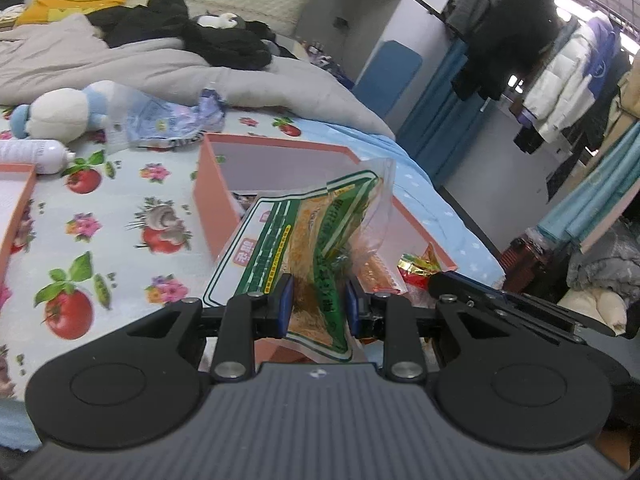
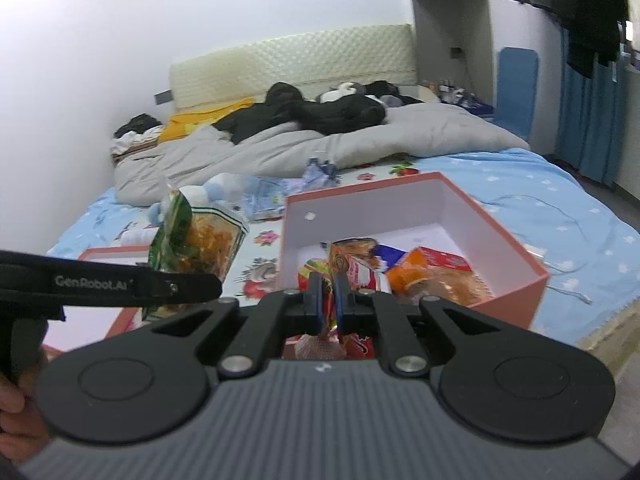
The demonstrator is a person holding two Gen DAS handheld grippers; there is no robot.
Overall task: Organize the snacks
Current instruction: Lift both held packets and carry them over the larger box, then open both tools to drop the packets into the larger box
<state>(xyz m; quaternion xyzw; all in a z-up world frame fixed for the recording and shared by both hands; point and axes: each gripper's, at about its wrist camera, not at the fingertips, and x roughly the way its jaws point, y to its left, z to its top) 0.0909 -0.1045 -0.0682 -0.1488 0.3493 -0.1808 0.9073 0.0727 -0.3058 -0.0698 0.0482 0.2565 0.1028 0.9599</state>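
My left gripper (image 1: 319, 306) is shut on a green snack bag (image 1: 312, 232) with orange strips showing through its clear window. The bag hangs over the near-left corner of an open pink box (image 1: 280, 152) on the bed. My right gripper (image 2: 328, 300) is shut on a small red and gold snack wrapper (image 2: 325, 280), just in front of the same pink box (image 2: 400, 200). Inside that box lie several snack packets (image 2: 432, 266). The right wrist view also shows the left gripper (image 2: 120, 284) holding the green bag (image 2: 192, 240) to the left of the box.
The pink lid (image 1: 16, 184) lies left of the box. A plush toy (image 1: 60, 110), a white bottle (image 1: 36, 154) and a crumpled blue wrapper (image 1: 168, 124) lie beyond. A grey duvet (image 1: 160, 64) with black clothes covers the far bed. Clothes hang on a rack (image 1: 560, 72) to the right.
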